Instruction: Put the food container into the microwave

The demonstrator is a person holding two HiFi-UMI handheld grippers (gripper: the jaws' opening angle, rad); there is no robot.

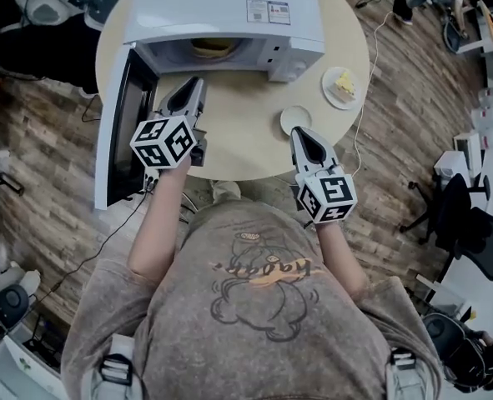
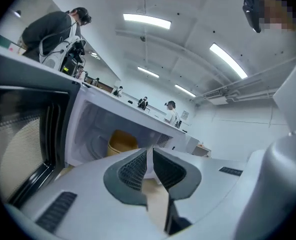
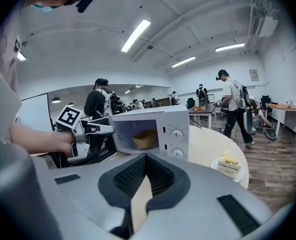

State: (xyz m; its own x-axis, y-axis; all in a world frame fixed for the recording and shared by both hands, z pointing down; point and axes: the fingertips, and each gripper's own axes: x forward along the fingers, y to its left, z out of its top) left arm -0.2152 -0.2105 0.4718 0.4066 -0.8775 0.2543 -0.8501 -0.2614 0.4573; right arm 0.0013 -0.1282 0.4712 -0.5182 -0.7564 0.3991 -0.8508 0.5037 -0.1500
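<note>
The food container [image 1: 213,47], a yellow tub, stands inside the white microwave [image 1: 229,7], whose door [image 1: 117,132] hangs open to the left. The left gripper view shows the container [image 2: 121,143] deep in the cavity, and in the right gripper view the container [image 3: 145,139] sits behind the open front. My left gripper [image 1: 198,82] is shut and empty, just in front of the cavity opening beside the door. My right gripper [image 1: 297,132] is shut with nothing in it, held over the table's near edge, right of the microwave's front. Seen close, the left gripper [image 2: 149,152] and the right gripper [image 3: 146,157] have their pads together.
A plate with a piece of cake [image 1: 342,86] lies on the round table [image 1: 238,140] right of the microwave. A small white disc [image 1: 294,117] lies near my right gripper's tips. People and desks stand in the room behind. Office chairs [image 1: 471,223] are at the right.
</note>
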